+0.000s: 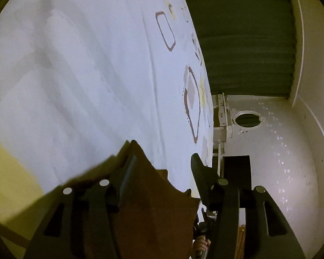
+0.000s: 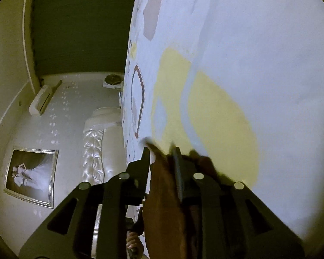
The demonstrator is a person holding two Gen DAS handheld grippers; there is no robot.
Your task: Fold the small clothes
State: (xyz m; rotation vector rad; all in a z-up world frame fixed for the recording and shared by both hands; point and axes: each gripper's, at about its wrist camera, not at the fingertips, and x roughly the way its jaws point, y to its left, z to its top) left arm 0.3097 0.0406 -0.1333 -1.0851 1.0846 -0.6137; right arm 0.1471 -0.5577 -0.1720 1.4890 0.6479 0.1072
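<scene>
1. Left hand-held gripper (image 1: 162,159): jaws stand apart. The brown cloth (image 1: 149,194) lies against one finger (image 1: 127,170); the other finger stands clear, so nothing is clamped.
2. Right hand-held gripper (image 2: 162,153): jaws part open with a narrow gap. The same brown cloth (image 2: 164,198) sits in that gap; contact with the pads is blurred, so I cannot tell whether it grips.
3. The cloth hangs at both grippers, over the white patterned bed sheet (image 1: 86,75) with its yellow patches (image 2: 218,127).
4. Background: green curtain (image 1: 244,43), framed photo (image 2: 30,174), wall AC unit (image 2: 42,100).
</scene>
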